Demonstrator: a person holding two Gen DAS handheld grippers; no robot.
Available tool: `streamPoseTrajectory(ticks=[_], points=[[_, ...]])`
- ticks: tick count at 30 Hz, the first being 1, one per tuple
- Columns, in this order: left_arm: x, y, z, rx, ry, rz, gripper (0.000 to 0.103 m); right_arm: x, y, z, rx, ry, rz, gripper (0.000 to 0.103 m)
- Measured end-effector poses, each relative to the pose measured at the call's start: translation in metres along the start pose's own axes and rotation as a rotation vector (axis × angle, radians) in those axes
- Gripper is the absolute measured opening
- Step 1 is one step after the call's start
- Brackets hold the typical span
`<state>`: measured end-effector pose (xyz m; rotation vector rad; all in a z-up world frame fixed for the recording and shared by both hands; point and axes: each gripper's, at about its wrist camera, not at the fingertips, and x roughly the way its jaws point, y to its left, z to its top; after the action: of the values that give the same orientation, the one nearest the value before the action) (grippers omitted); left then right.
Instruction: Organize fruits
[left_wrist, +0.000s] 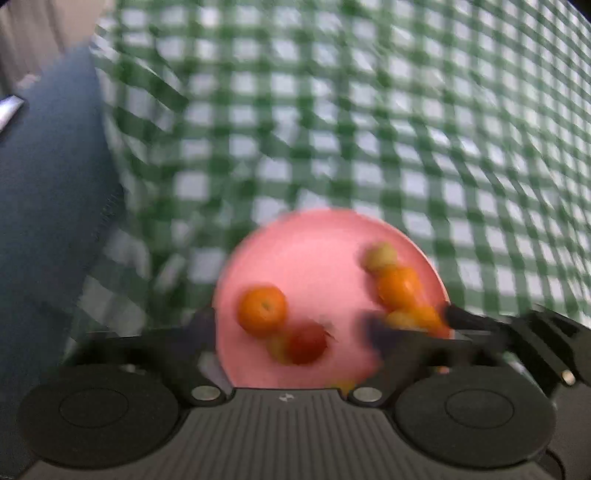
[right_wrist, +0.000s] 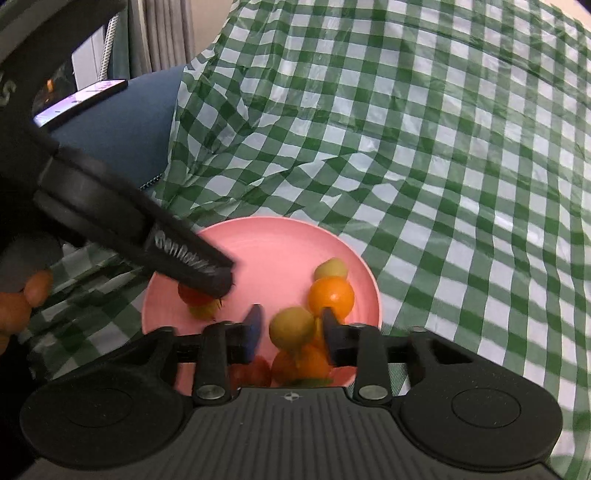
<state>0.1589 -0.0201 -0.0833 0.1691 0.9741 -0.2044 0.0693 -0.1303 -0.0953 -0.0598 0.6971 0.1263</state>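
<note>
A pink plate (left_wrist: 314, 254) (right_wrist: 280, 243) on the green checked cloth holds several small fruits. In the blurred left wrist view I see an orange (left_wrist: 262, 310), a red fruit (left_wrist: 308, 343) and yellow and orange fruits at the right rim (left_wrist: 397, 286). My left gripper (left_wrist: 291, 325) hangs open over the plate; in the right wrist view its finger (right_wrist: 195, 262) lies over a red fruit (right_wrist: 190, 293). My right gripper (right_wrist: 291, 328) is open around a yellow-green fruit (right_wrist: 291, 328), with an orange (right_wrist: 331, 297) and another yellow fruit (right_wrist: 331, 268) just beyond.
A dark blue cushioned seat (right_wrist: 122, 129) (left_wrist: 44, 192) stands left of the plate, with a phone-like device (right_wrist: 79, 99) on it. The wrinkled checked cloth (right_wrist: 443, 166) stretches far and right. A person's fingers (right_wrist: 22, 302) show at the left edge.
</note>
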Motion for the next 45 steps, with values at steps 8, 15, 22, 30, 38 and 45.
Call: streamPoseTrajectory(ticks=[8, 15, 22, 30, 38, 45], points=[[-0.044, 0.010, -0.020, -0.008, -0.051, 0.033, 0.103, -0.049, 0.002, -0.008, 0.045, 0.007, -0.035, 0.095], [-0.093, 0.009, -0.071, -0.029, -0.011, 0.082, 0.103, -0.108, 0.010, -0.036, 0.169, 0.067, -0.145, 0.100], [-0.146, 0.007, -0.107, -0.025, -0.072, 0.106, 0.103, -0.159, 0.020, -0.042, 0.213, -0.008, -0.177, 0.102], [-0.188, 0.000, -0.132, -0.037, -0.145, 0.100, 0.103, -0.205, 0.036, -0.047, 0.147, -0.122, -0.206, 0.102], [-0.214, 0.001, -0.144, -0.071, -0.212, 0.094, 0.103, -0.232, 0.044, -0.051, 0.147, -0.174, -0.227, 0.102], [-0.223, 0.005, -0.147, -0.087, -0.191, 0.145, 0.103, -0.239, 0.055, -0.051, 0.133, -0.186, -0.219, 0.102]])
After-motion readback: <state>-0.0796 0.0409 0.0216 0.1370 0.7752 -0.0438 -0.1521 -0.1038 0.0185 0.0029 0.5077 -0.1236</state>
